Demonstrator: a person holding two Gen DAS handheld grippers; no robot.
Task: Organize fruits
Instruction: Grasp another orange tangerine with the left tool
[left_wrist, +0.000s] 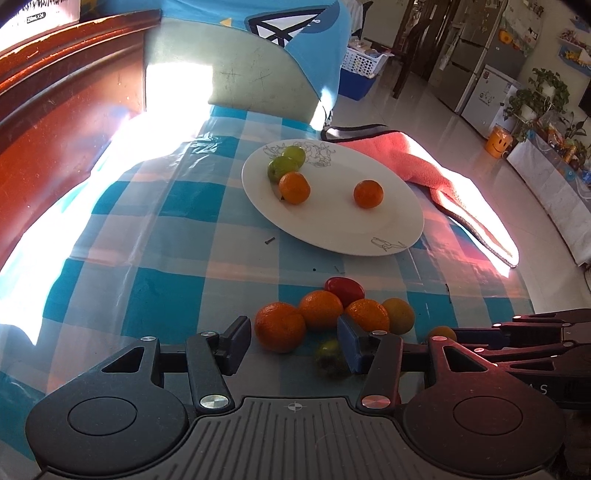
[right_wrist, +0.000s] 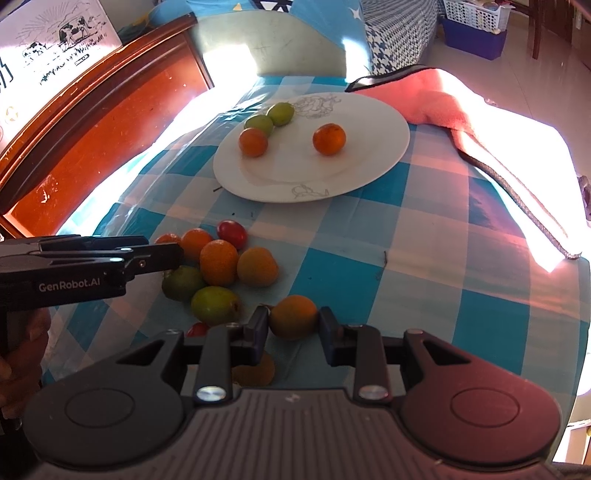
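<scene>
A white plate (left_wrist: 332, 229) (right_wrist: 369, 166) holds two oranges (left_wrist: 294, 188) (left_wrist: 368, 194) and two green fruits (left_wrist: 282, 167). A heap of oranges (left_wrist: 279, 326) (right_wrist: 218, 262), green fruits (right_wrist: 215, 305) and a red tomato (left_wrist: 344, 290) (right_wrist: 232, 234) lies on the checked tablecloth in front of the plate. My left gripper (left_wrist: 291, 347) is open, its fingers either side of an orange at the heap's near edge. My right gripper (right_wrist: 293, 328) is shut on an orange (right_wrist: 293, 316) beside the heap. The left gripper also shows in the right wrist view (right_wrist: 162, 256).
A pink towel (left_wrist: 424, 166) (right_wrist: 443, 99) lies on the table right of the plate. A red-brown wooden headboard (left_wrist: 55, 122) runs along the left. A chair back (left_wrist: 236, 74) stands behind the table. The table edge drops to the floor on the right.
</scene>
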